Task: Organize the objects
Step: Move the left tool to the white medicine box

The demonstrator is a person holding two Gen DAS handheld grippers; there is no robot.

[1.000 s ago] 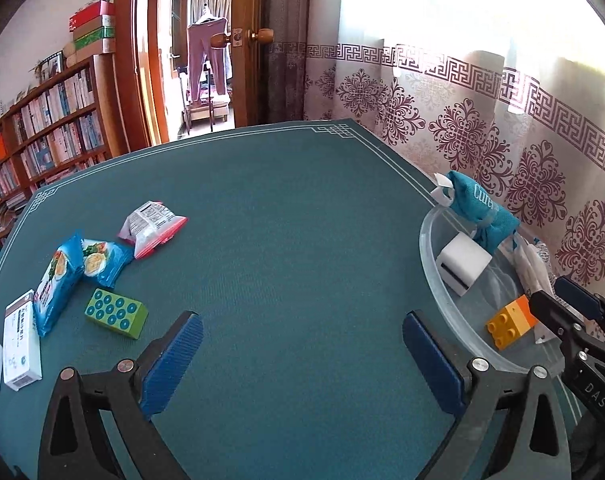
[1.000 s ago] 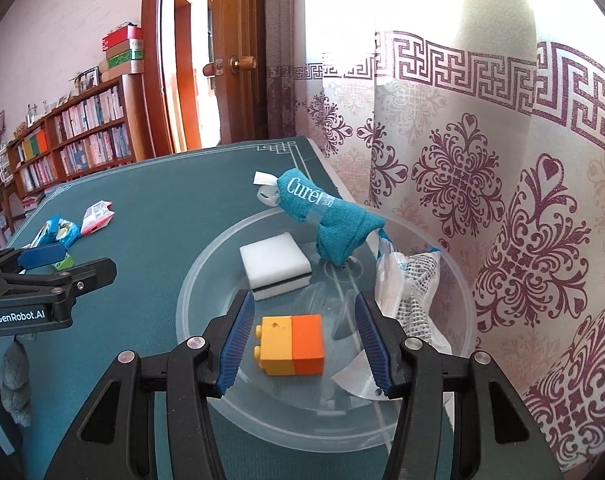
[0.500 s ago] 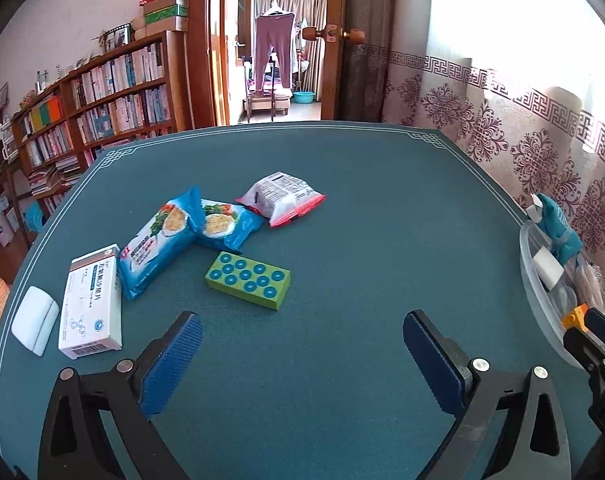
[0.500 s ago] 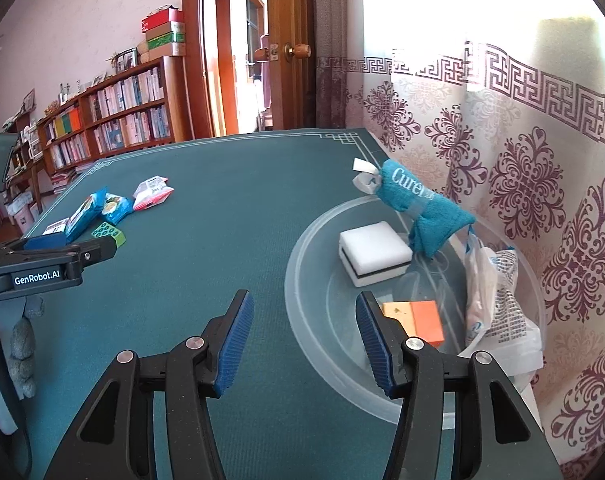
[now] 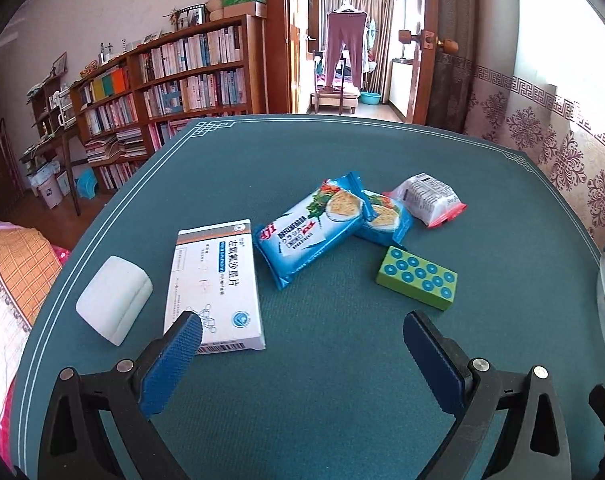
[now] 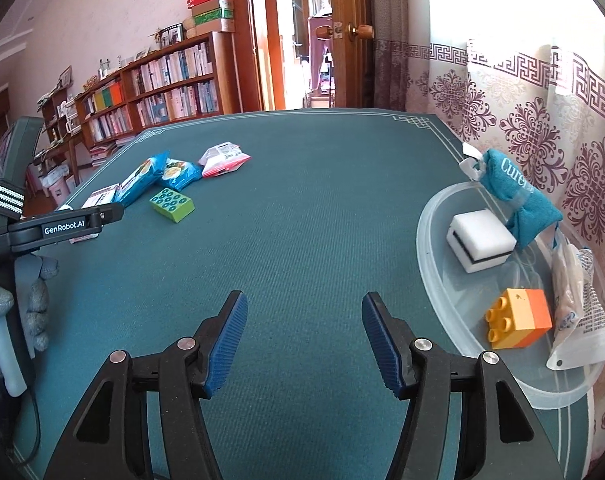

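Two grippers, left [image 5: 302, 344] jaws spread, right [image 6: 302, 320] jaws opening, empty, green block [image 5: 417, 277] lengthwise left-right.

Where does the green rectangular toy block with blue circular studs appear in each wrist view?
Left wrist view: green rectangular toy block with blue circular studs lies right of centre on the teal table cloth, just below the small blue snack packet.
Right wrist view: the block lies at upper left, beyond the left gripper.
Shared landmark: the red-and-white snack packet.
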